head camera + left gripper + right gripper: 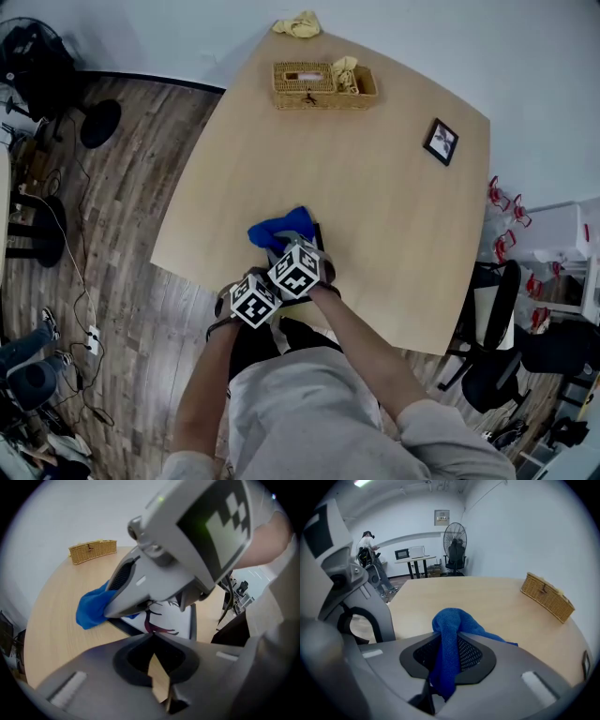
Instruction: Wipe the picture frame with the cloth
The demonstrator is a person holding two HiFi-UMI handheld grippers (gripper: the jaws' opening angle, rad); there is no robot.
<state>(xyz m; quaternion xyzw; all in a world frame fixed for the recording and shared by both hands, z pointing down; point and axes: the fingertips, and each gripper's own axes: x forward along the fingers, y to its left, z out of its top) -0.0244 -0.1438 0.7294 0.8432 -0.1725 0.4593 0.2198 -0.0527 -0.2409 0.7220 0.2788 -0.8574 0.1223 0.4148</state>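
- The right claw (446,641) is clenched on the blue cloth (454,620). A strip of the cloth runs down between its jaws, and the rest bunches up past the tips.
- In the left gripper view, the right claw presses that cloth onto the far left part of the picture frame (173,620).
- The picture frame lies by the near edge of the table (394,244). It has a dark border and a white picture with a dark red drawing.
- The left claw (151,637) has its jaws together. The tips meet just at the frame's near edge, with nothing seen between them.
- Both claws sit side by side, almost touching, with their marker cubes uppermost in the head view.
- A wicker basket (323,86) stands near the far edge of the table, and a yellow rag (298,24) lies at the far corner behind it.
- A second, small frame (441,142) lies near the right edge, well apart from the claws.
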